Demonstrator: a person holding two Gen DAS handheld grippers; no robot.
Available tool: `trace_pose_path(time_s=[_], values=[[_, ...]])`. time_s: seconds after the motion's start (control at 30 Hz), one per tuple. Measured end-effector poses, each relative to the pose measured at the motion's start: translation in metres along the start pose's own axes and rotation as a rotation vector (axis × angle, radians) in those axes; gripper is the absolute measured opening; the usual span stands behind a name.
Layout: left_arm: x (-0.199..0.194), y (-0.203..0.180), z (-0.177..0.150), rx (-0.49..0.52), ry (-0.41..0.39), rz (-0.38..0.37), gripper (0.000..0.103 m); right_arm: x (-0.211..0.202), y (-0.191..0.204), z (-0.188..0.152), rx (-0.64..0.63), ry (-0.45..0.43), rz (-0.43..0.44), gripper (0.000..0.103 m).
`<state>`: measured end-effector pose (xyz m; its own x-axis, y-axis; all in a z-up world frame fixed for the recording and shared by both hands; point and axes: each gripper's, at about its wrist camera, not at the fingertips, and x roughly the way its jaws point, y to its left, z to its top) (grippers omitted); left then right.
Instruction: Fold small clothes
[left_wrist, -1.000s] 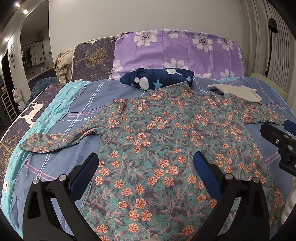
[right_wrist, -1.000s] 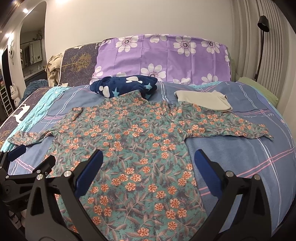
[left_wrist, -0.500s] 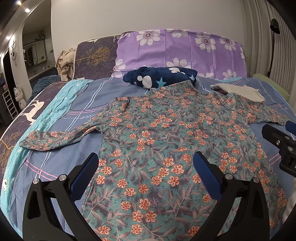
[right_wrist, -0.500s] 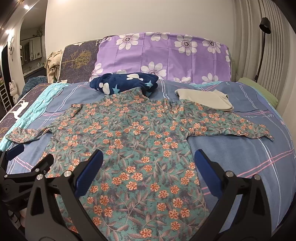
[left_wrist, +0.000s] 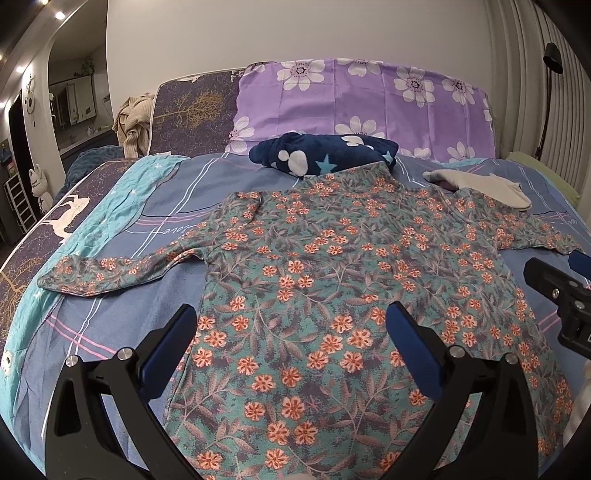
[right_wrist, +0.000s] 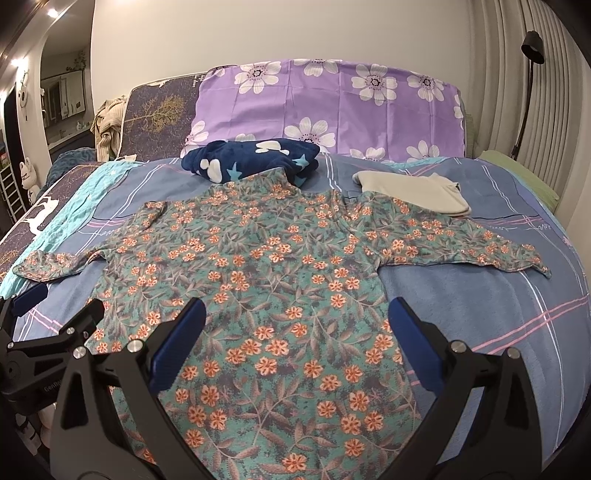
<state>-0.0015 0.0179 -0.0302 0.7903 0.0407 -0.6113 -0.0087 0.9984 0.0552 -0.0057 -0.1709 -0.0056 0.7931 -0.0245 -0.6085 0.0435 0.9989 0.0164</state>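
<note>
A teal long-sleeved top with orange flowers lies flat on the bed, both sleeves spread out, its collar toward the pillows. My left gripper hovers open above the lower left part of the top, nothing between its fingers. My right gripper hovers open over the lower right part, also holding nothing. Each gripper shows at the edge of the other's view: the right one and the left one.
A folded navy fleece with white shapes and a folded cream garment lie beyond the top's collar. Purple flowered pillows stand at the headboard. A turquoise cloth runs along the bed's left side. A black lamp stands right.
Both grippers have drifted slightly back and up, so the top sits a little lower in view. The top itself has not moved, and both grippers stay open.
</note>
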Motion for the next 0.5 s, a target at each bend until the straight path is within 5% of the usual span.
trace_pose_path(time_s=[0.5], values=[[0.0027, 0.0027, -0.0017, -0.001, 0.009, 0.0, 0.099, 0.008, 0.0009, -0.0028, -0.002, 0.028, 0.005, 0.1]])
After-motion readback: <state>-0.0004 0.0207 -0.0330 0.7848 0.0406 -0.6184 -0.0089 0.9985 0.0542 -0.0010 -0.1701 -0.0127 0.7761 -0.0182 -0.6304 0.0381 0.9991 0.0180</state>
